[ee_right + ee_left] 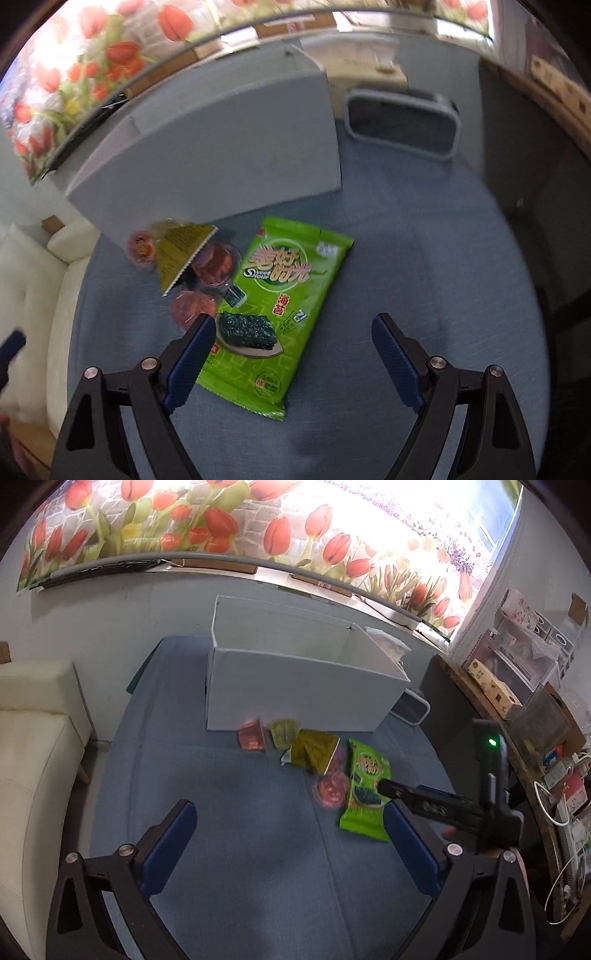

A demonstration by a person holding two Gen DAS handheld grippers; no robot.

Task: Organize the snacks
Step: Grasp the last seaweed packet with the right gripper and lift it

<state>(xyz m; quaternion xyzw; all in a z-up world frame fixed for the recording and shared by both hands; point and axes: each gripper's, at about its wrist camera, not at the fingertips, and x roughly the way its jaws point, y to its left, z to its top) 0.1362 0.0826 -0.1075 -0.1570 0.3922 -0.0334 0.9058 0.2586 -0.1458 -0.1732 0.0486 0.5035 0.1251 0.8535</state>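
While spread, right tongs point(293, 332) over seaweed packet point(280, 314)

The seaweed snack packet point(280, 314) is bright green with red-and-yellow lettering and a dark green seaweed picture. At its ten o'clock lies a gold sachet point(181, 251) with dark print, beside red jelly cups point(216, 266). A yellow-green jelly cup point(283, 732) sits before the white box point(303, 686). The desk point(236, 812) cloth is plain blue. The curtain point(280, 528) shows red tulips.
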